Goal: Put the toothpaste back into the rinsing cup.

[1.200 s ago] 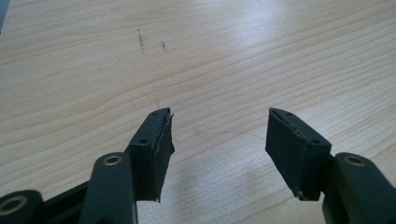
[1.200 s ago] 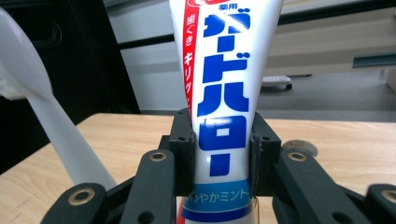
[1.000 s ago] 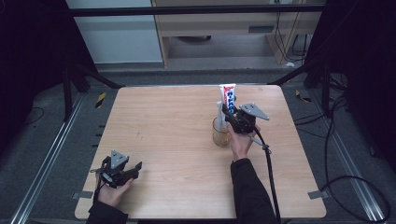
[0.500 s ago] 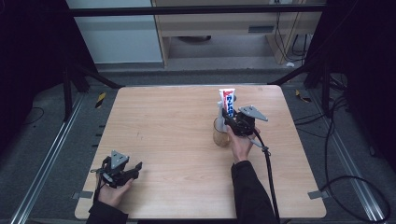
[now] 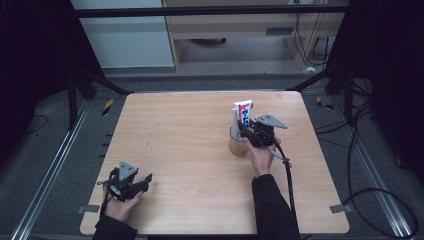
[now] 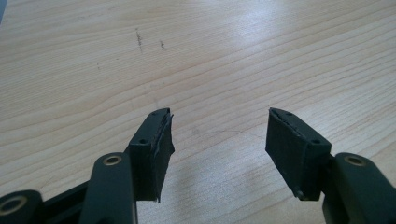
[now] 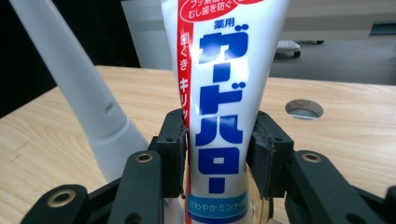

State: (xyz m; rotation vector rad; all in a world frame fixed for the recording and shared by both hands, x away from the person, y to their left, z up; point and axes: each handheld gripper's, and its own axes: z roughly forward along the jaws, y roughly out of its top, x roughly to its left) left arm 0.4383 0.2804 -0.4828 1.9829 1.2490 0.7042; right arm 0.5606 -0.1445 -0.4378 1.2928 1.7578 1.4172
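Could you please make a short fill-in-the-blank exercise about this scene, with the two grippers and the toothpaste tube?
1. The right gripper is shut on the ______ tube.
2. The left gripper is ______, with nothing between its jaws.
3. The big letters on the toothpaste tube are ______ in colour.
4. The tube stands in a cup on the wooden ______.

Missing words: toothpaste; open; blue; table

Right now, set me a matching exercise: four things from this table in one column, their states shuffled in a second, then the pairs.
Things:
1. toothpaste tube
2. left gripper
3. glass cup
4. white toothbrush handle

States:
A. jaws apart over bare wood
B. leans beside the tube
C. clamped upright between black jaws
D. stands on the table, holding the tube

Pairs: 1-C, 2-A, 3-D, 4-B
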